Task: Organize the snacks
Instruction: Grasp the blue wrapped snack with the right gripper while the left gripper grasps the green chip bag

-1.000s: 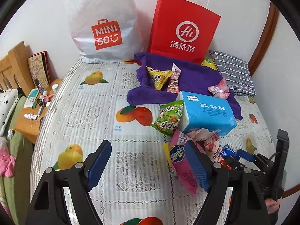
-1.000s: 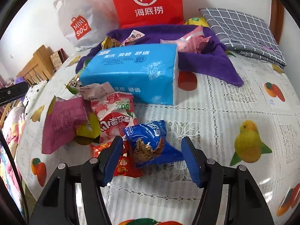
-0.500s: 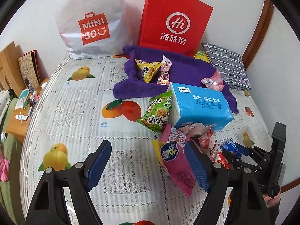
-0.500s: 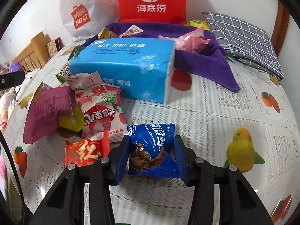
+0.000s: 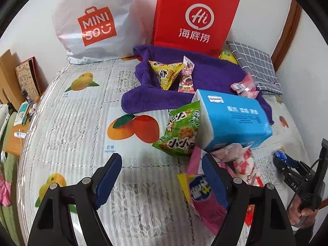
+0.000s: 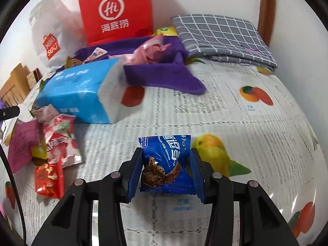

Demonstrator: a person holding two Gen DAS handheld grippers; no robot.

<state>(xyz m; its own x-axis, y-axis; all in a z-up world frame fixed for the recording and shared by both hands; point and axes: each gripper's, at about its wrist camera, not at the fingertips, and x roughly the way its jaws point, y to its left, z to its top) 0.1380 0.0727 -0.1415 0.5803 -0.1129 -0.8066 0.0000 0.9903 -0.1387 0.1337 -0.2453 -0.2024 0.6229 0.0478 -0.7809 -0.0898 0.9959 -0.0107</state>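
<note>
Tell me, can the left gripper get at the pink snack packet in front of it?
Probably yes. The left gripper is open and empty, and the pink snack packet lies uncovered just beside its right finger; nothing blocks it.

The right hand-held gripper [image 6: 166,169] closed its jaws onto the blue cookie packet [image 6: 167,164] and carried it away from the snack pile [image 6: 51,143].
</note>
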